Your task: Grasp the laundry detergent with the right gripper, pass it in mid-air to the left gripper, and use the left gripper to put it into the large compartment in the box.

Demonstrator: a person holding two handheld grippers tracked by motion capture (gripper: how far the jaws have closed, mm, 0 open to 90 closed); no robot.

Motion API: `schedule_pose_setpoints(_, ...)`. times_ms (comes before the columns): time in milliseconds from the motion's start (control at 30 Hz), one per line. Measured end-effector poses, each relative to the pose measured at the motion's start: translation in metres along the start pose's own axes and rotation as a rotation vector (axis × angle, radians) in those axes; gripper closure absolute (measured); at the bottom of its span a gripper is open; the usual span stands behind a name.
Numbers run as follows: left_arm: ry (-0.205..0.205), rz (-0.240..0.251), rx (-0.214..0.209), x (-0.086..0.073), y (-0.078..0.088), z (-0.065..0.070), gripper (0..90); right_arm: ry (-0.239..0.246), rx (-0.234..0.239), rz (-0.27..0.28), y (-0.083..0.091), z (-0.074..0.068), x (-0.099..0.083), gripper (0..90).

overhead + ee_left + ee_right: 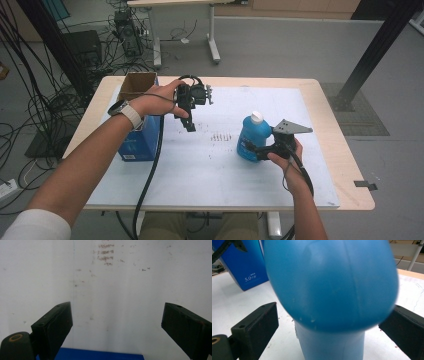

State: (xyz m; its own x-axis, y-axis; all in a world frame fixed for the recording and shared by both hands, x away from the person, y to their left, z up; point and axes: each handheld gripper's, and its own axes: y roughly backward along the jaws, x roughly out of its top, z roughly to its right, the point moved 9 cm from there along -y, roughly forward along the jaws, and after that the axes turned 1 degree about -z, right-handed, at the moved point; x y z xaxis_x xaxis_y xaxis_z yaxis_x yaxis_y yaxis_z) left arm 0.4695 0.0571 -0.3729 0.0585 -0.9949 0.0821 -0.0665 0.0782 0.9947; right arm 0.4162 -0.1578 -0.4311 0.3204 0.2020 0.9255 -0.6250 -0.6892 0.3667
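A blue bottle with a white cap stands upright on the white surface, right of centre. A blue box stands at the left edge, its brown flaps open; its contents cannot be made out. The right claw reaches level at the bottle's lower body; its jaws flank the narrow part with a gap on the left side, so no firm grip shows. The left claw hangs above the surface beside the box, jaws spread wide and empty.
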Motion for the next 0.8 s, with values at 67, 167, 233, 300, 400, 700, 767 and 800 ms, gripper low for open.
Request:
schedule_pose_setpoints(67,-0.003,0.000,0.001,-0.0002,-0.0001,-0.0003,10.4,-0.001,0.001,0.004,-0.0006,-0.0003,0.0000,2.7)
schedule_pose_setpoints(167,0.002,0.003,-0.001,-0.0007,-0.0001,-0.0001,10.4,0.001,0.001,0.005,-0.0017,-0.0005,-0.0001,2.8)
schedule_pose_setpoints(233,0.001,0.001,0.001,-0.0014,-0.0004,-0.0009,10.4,0.000,0.000,0.008,-0.0018,-0.0003,0.0002,2.9)
schedule_pose_setpoints(300,0.003,0.000,0.000,-0.0014,-0.0004,-0.0008,10.3,-0.001,-0.002,0.008,-0.0018,0.0001,0.0002,3.0)
schedule_pose_setpoints(400,0.005,0.001,-0.002,-0.0009,-0.0010,-0.0004,10.4,-0.001,-0.002,0.010,-0.0020,0.0001,0.0004,3.1)
schedule_pose_setpoints(700,0.005,0.000,-0.003,-0.0009,-0.0018,-0.0004,10.4,-0.006,-0.002,0.011,-0.0023,0.0005,-0.0014,3.3)
schedule_pose_setpoints(767,0.002,-0.001,-0.003,-0.0006,-0.0019,-0.0004,10.4,-0.006,-0.003,0.015,-0.0023,0.0006,-0.0007,3.5)
schedule_pose_setpoints(800,0.002,0.000,-0.004,-0.0005,-0.0020,-0.0003,10.4,-0.006,-0.002,0.017,-0.0030,0.0001,-0.0002,3.6)
